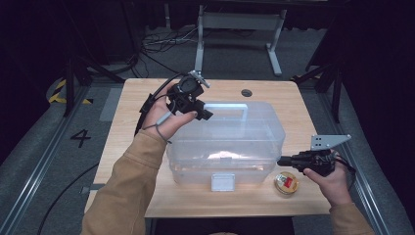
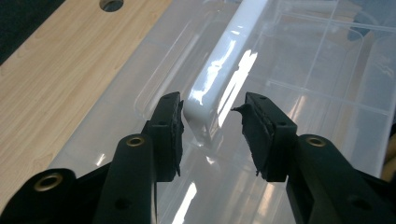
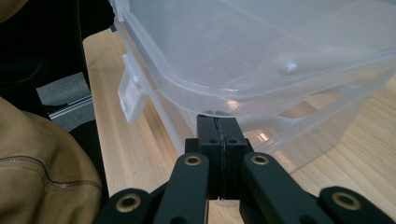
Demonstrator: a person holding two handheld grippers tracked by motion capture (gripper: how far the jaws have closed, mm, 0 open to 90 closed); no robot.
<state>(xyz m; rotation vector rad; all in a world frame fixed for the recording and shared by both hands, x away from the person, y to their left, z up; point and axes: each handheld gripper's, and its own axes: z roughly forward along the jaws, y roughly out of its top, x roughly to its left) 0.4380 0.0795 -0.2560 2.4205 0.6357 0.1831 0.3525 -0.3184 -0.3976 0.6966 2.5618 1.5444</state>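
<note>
The person wears a soft tan sleeve (image 1: 128,186) on each arm. Each hand has a black gripper with shiny brass screws (image 2: 49,181), a thin cable, and a grey three-cornered plate (image 1: 329,141).

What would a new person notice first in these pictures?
The big clear plastic box in the middle of the wooden table stands out first. The left gripper has its jaws open around the box's white handle, while the right gripper, shut, rests at the box's lower rim.
</note>
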